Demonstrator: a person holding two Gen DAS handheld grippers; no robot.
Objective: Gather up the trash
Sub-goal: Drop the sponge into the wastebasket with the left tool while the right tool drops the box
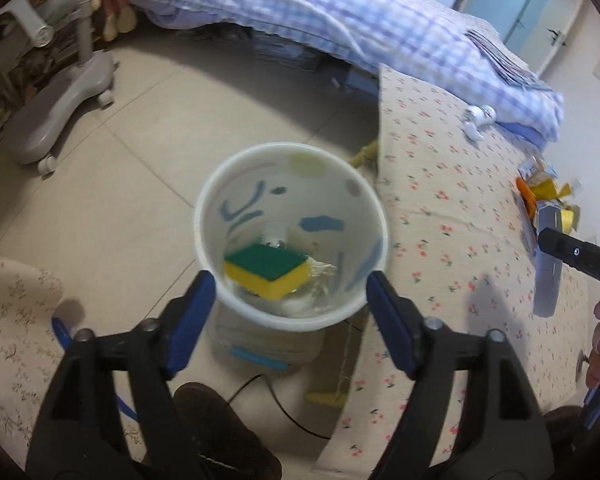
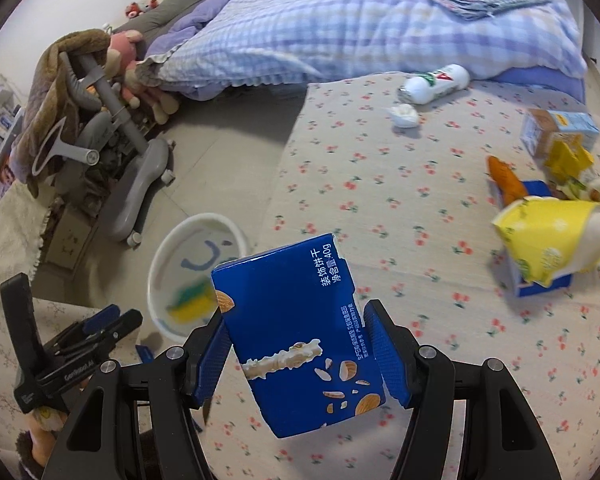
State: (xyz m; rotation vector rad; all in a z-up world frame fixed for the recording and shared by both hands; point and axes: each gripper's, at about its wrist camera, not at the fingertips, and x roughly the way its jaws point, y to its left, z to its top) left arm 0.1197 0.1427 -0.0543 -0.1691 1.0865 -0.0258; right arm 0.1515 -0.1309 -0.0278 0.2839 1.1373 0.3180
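Right tongs (image 2: pixel 296 354) clamp blue box (image 2: pixel 296 344); left tongs (image 1: pixel 290 312) apart over bin (image 1: pixel 292 232).

checked duvet (image 2: pixel 340 28), grey chair base (image 1: pixel 56 100), plush toys (image 2: pixel 128 60)

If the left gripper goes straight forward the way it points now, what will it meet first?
Most likely the white bin: the left gripper points into its open mouth, so it would meet the rim or the green-and-yellow sponge inside. Depth is unclear here.

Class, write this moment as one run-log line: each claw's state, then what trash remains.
right claw: shut on blue biscuit box | left claw: open at bin | remaining on bed: bottle, tissue, cartons
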